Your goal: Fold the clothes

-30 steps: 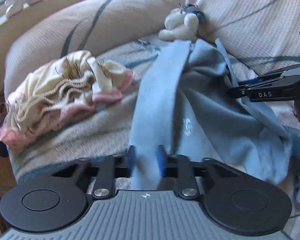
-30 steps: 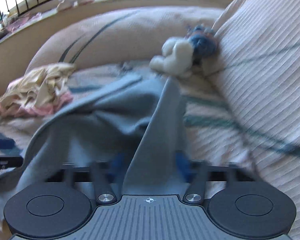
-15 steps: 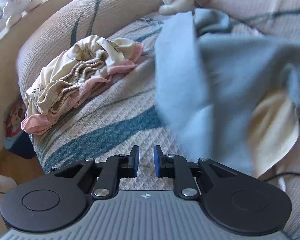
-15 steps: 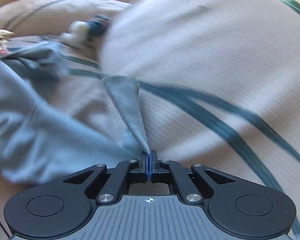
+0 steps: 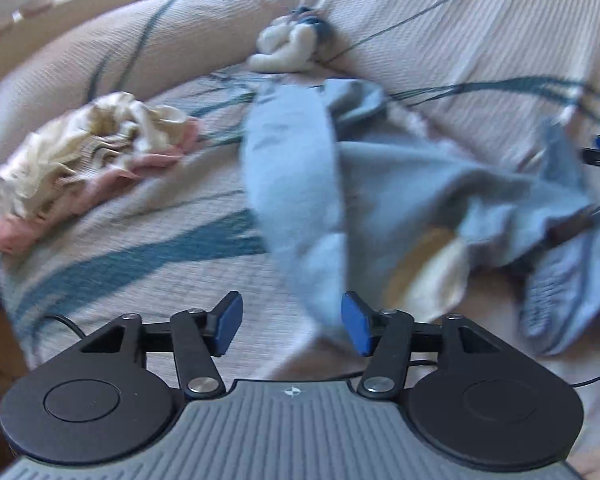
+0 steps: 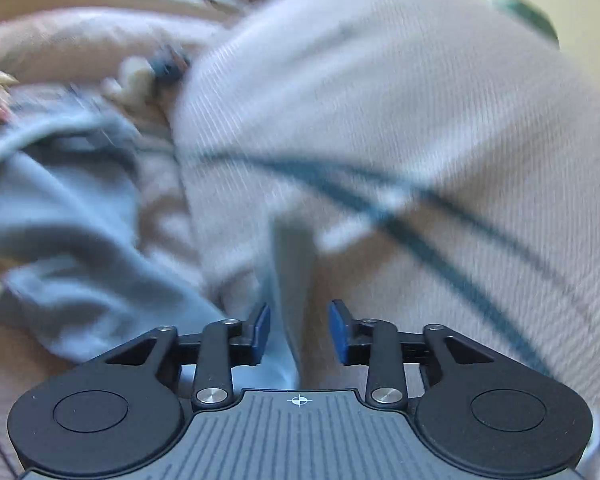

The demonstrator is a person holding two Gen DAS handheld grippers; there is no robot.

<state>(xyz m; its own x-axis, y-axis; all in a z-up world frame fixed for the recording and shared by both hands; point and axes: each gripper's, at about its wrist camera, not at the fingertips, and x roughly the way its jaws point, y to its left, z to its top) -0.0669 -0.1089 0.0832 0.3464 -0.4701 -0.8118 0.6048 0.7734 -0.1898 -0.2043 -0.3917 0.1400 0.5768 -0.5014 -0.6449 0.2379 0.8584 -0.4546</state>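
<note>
Left wrist view: the left gripper (image 5: pixel 292 326) has just spread its jaws wide, empty, beside the crumpled light-blue cotton garment (image 5: pixel 400 184); the right gripper (image 6: pixel 299 330) has just parted its jaws too, gripping nothing.

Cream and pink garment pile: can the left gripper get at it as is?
Probably yes. The left gripper is open, holding nothing, and bare sofa cover lies between it and the pile; the blue garment lies off to the side.

garment (image 5: pixel 400 184) on sofa (image 5: pixel 140 248), crumpled clothes (image 5: pixel 84 160) left
</note>
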